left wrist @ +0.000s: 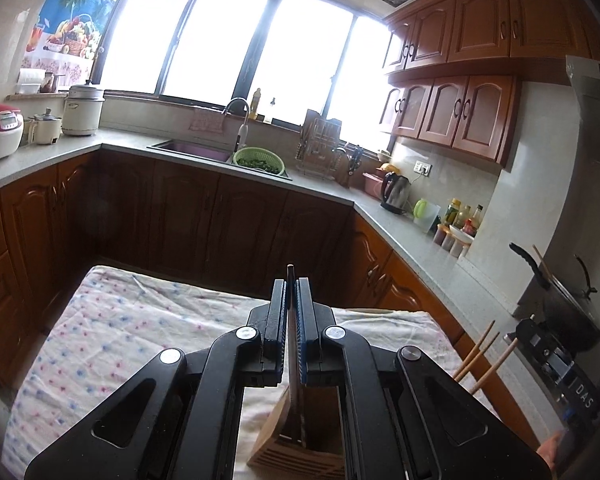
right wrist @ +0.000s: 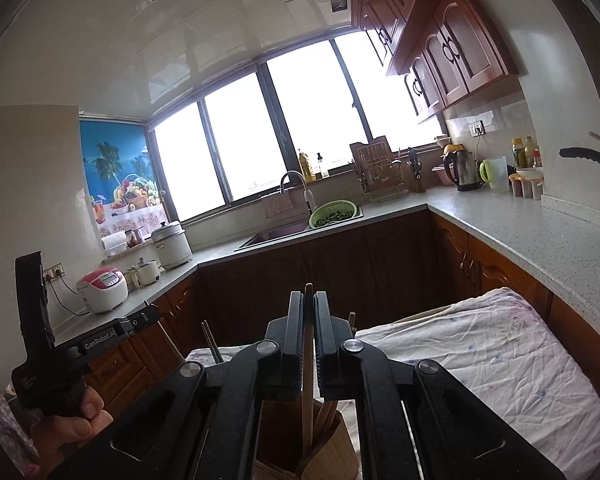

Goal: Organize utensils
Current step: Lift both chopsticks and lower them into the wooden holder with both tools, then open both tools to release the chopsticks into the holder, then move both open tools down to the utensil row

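Note:
My left gripper point(left wrist: 291, 286) is shut on a thin dark utensil handle point(left wrist: 292, 344) that stands upright and runs down into a wooden utensil holder point(left wrist: 300, 456) on the cloth-covered table point(left wrist: 132, 320). My right gripper point(right wrist: 308, 300) is shut on a brown wooden stick-like utensil point(right wrist: 308, 380) that reaches down into the wooden holder point(right wrist: 332, 456), where other wooden utensils stand. Several chopstick tips point(left wrist: 480, 352) show at the right of the left wrist view. The left gripper's body point(right wrist: 40, 344) shows in the right wrist view at the left, held in a hand.
The table has a floral cloth point(right wrist: 500, 360). A U-shaped counter point(left wrist: 340, 196) carries a sink point(left wrist: 192, 150), a green colander point(left wrist: 259, 161), a dish rack point(left wrist: 320, 152), a kettle point(left wrist: 396, 192), bottles and rice cookers point(left wrist: 0, 132). A wok point(left wrist: 568, 304) sits on the stove at right.

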